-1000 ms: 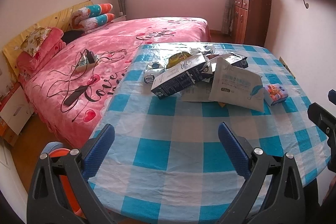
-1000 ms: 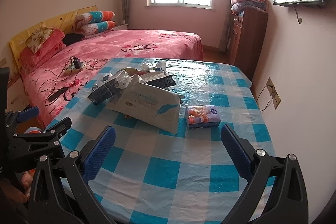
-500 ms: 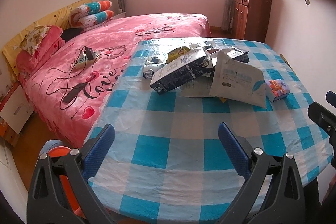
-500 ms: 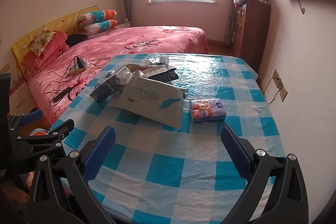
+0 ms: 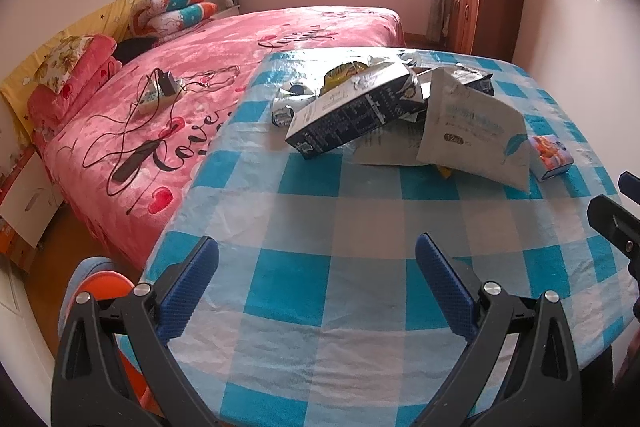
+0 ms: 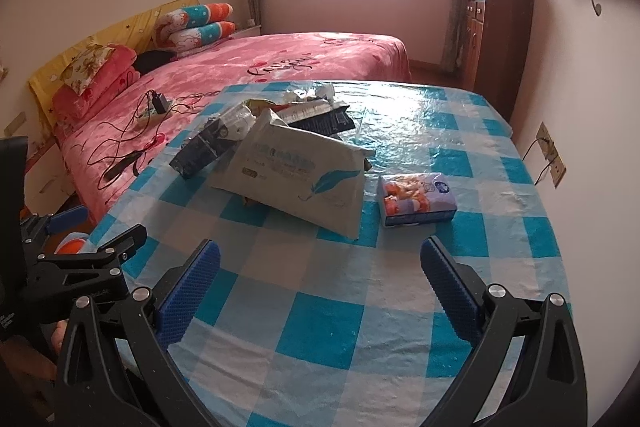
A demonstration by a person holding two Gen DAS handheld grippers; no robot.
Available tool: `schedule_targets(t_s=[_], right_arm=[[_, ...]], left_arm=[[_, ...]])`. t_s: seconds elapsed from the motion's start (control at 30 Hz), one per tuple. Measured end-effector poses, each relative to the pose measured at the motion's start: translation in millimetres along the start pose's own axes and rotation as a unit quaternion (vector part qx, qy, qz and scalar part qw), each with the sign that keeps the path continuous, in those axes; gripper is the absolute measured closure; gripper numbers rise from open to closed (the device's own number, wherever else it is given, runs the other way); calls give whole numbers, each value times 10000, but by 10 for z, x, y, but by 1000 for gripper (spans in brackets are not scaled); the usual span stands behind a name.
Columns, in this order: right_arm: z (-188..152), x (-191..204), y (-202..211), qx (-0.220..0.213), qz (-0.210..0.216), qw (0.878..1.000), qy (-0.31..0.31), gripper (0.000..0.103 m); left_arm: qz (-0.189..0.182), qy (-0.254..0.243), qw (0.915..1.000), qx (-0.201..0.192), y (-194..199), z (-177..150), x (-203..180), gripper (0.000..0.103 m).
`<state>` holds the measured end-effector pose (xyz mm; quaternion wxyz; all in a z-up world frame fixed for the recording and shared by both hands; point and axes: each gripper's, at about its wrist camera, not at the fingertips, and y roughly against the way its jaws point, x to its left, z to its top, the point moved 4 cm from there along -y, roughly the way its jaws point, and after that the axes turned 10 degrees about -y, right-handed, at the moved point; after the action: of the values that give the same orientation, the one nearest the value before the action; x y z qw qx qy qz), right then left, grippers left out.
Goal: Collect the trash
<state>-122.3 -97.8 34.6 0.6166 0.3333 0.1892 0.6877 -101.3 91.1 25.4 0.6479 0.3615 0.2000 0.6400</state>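
Trash [image 5: 384,107] sits heaped at the far middle of the checked table [image 5: 360,227]: a dark carton [image 5: 352,115], a grey-white pouch [image 6: 296,171], crumpled wrappers [image 5: 290,103] behind. A small tissue pack [image 6: 416,199] lies just beside the pouch. I judge nothing is collected yet; the whole pile is left. My left gripper [image 5: 316,279] and right gripper [image 6: 320,279] both hover over the near edge, jaws spread wide, holding nothing. I see no bin for certain, only something orange [image 5: 100,287] low at left. Bare cloth lies between me and the pile; the pouch overlaps other pieces, so I'd lift it first.
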Motion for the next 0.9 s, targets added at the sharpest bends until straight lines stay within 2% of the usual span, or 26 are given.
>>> schedule_targets(t_s=[0.27,0.67,0.9], right_arm=[[-9,-123,-211,190,-95,9997,-139,4],[-8,-281,-389,261,-449,9985,-163,4],[7,-348,-473,337,-443,9983,-199,4]], left_arm=[[-172,-34,9998,31,-149,-2,-66,4],[-642,-19,9978,-165,-216,94,-194,4],[-861,-20,9960,-218,-265,188,-234,4]])
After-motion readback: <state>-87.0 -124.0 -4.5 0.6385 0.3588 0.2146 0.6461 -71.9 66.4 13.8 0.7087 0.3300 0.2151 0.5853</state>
